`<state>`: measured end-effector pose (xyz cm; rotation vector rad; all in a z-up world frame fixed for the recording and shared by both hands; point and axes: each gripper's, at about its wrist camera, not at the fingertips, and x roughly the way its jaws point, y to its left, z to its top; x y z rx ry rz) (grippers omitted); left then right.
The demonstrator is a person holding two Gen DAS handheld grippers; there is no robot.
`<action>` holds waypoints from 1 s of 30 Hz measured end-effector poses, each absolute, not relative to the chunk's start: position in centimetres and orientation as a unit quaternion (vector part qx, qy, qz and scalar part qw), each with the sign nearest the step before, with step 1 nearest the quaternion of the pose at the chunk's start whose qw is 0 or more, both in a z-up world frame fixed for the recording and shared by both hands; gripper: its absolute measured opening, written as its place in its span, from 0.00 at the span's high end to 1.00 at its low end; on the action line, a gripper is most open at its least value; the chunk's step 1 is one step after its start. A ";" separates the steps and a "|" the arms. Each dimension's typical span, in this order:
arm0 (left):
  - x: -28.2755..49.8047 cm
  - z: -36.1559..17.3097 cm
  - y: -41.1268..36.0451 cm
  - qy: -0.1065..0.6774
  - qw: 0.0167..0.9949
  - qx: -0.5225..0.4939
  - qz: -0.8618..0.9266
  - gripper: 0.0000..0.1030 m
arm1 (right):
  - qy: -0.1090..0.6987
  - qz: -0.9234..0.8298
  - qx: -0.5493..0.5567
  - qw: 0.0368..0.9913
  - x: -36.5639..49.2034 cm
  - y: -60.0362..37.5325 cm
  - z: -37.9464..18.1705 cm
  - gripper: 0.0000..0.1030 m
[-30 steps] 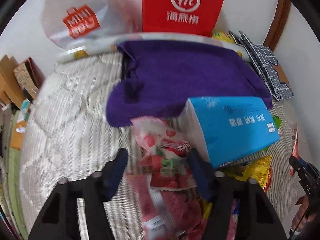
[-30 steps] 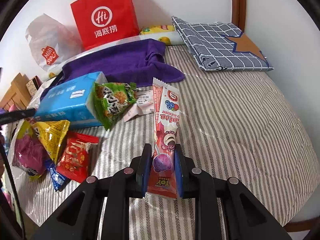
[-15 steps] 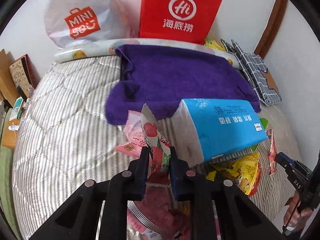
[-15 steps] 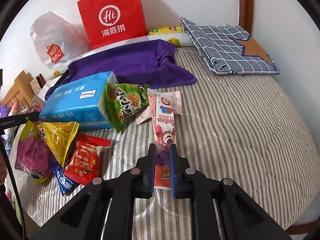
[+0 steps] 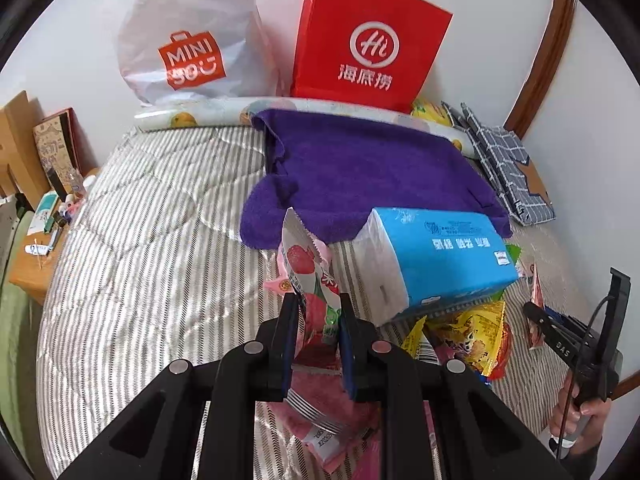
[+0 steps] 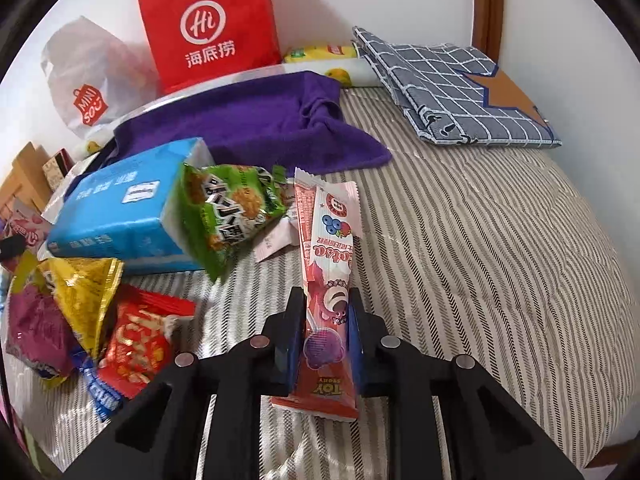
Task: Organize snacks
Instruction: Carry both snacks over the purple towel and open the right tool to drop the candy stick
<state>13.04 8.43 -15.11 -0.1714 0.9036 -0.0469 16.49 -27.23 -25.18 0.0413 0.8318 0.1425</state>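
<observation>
My left gripper (image 5: pixel 318 320) is shut on a strawberry snack packet (image 5: pixel 306 268), whose top sticks up above the striped bed. A pink packet (image 5: pixel 320 412) lies just under it. My right gripper (image 6: pixel 325 320) is shut on a long pink berry snack stick (image 6: pixel 330 264) that points away over the bed. That gripper also shows at the right edge of the left wrist view, held by a hand (image 5: pixel 580 404). More snacks lie by a blue tissue pack (image 6: pixel 124 212): a green bag (image 6: pixel 230 212), a yellow bag (image 6: pixel 82 300), a red packet (image 6: pixel 136 344) and a purple bag (image 6: pixel 34 328).
A purple towel (image 5: pixel 360 176) is spread at the back of the bed. Behind it stand a red paper bag (image 5: pixel 368 40) and a white plastic bag (image 5: pixel 188 40) against the wall. A checked grey cloth (image 6: pixel 456 88) lies at the back right. A wooden bedside stand (image 5: pixel 32 256) is left.
My left gripper closed on the strawberry packet and lifted it off the pile, pulling back a little. My right gripper tightened on the berry stick, which rose slightly.
</observation>
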 end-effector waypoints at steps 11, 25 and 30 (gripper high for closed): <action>11.2 -12.7 7.4 0.408 0.907 -0.091 -0.045 0.83 | 0.378 0.072 0.013 0.923 13.5 -26.9 -21.6 0.81; 7.8 -10.2 3.8 0.386 0.917 -0.075 -0.070 0.83 | 0.340 0.099 0.013 0.935 10.0 -24.8 -17.4 0.81; 7.3 -9.3 2.2 0.379 0.919 -0.068 -0.085 0.83 | 0.329 0.119 0.021 0.937 9.2 -24.1 -15.9 0.82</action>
